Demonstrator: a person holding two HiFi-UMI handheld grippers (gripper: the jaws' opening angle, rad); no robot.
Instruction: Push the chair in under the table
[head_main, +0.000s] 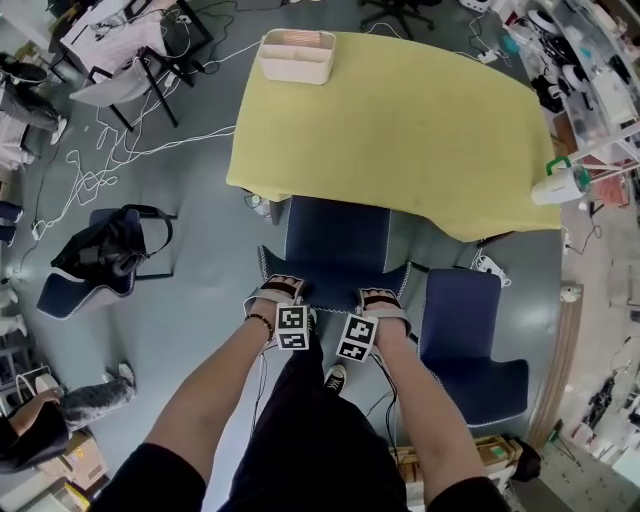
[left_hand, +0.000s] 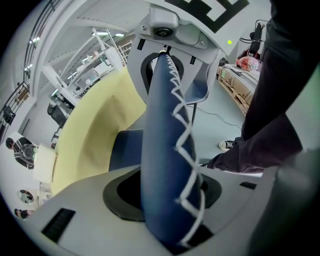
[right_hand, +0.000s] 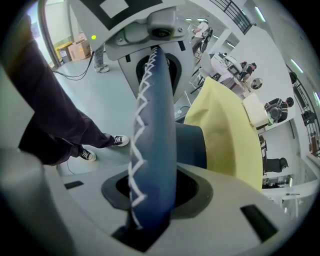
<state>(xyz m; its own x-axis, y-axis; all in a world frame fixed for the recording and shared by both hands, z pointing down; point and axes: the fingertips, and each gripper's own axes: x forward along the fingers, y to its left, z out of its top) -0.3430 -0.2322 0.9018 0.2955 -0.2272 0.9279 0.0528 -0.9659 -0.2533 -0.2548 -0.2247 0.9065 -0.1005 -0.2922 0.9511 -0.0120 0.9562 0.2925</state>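
Note:
A blue chair (head_main: 335, 240) stands with its seat partly beneath the table, which is draped in a yellow cloth (head_main: 400, 120). Both grippers grip the top edge of its backrest (head_main: 333, 288): my left gripper (head_main: 283, 295) near the left corner, my right gripper (head_main: 380, 302) near the right corner. In the left gripper view the blue backrest edge with white zigzag stitching (left_hand: 167, 130) runs between the jaws of my left gripper (left_hand: 167, 200), with the right gripper (left_hand: 165, 50) clamped further along. The right gripper view mirrors this: backrest edge (right_hand: 152, 130), right gripper (right_hand: 150, 200), left gripper (right_hand: 155, 45).
A second blue chair (head_main: 470, 345) stands close on the right, beside the table's corner. A third chair with a black bag (head_main: 105, 255) sits to the left. A white basket (head_main: 297, 55) rests on the table's far edge. Cables trail over the floor (head_main: 110, 150).

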